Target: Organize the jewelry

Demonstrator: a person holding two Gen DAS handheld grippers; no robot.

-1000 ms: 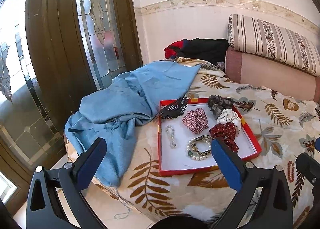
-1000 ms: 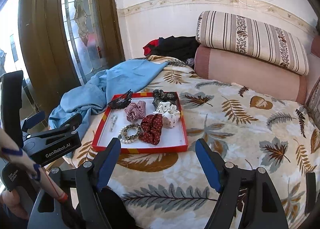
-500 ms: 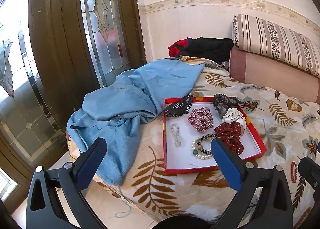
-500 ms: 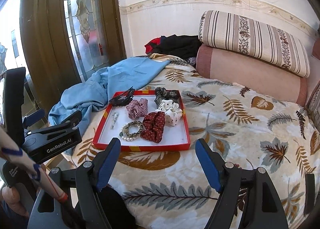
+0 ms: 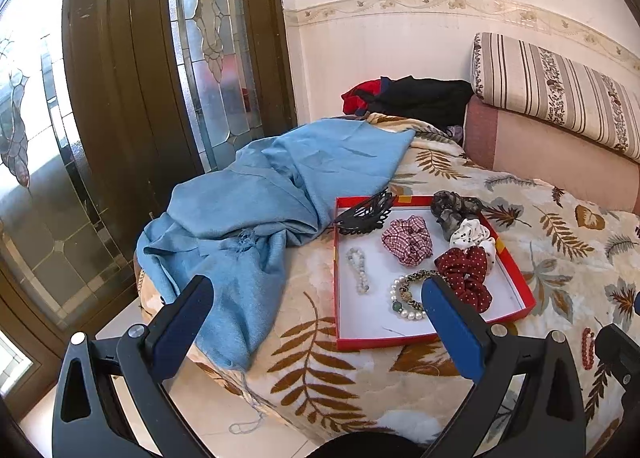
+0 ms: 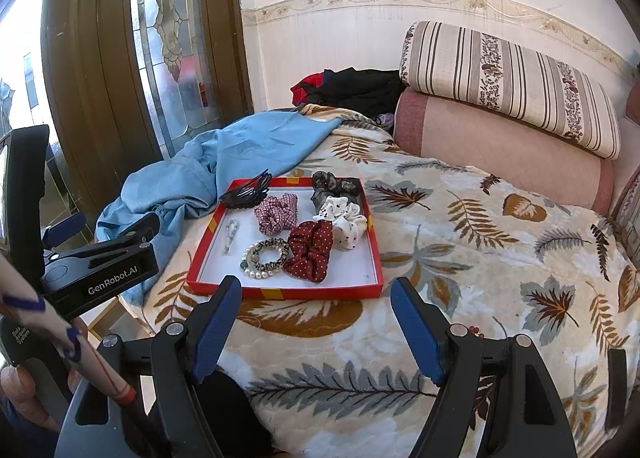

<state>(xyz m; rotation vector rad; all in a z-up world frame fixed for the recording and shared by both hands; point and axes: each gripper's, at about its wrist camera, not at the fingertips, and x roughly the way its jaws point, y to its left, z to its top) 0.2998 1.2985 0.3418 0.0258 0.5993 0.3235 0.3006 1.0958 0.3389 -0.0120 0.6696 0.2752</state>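
Observation:
A red tray (image 5: 380, 342) (image 6: 288, 292) with a white floor lies on the leaf-patterned bed. In it are a black hair claw (image 5: 366, 214), a plaid scrunchie (image 5: 407, 240), a dark red dotted scrunchie (image 6: 310, 250), a white dotted scrunchie (image 6: 344, 222), a pearl bracelet (image 6: 264, 258) and a small bead bracelet (image 5: 358, 270). A red bead bracelet (image 5: 586, 348) lies on the blanket right of the tray. My left gripper (image 5: 316, 298) hovers open before the tray's left front corner, holding nothing. My right gripper (image 6: 316, 292) is open and empty just short of the tray's front rim.
A blue cloth (image 5: 260, 210) is bunched against the tray's left side and hangs over the bed edge. Dark clothes (image 5: 416, 98) and stacked pillows (image 6: 508, 74) line the wall. A wooden glass door (image 5: 120, 98) stands left, with tiled floor below.
The left wrist view has shifted slightly, so the tray sits a little further right in it. The right gripper has kept still. Both grippers stay open.

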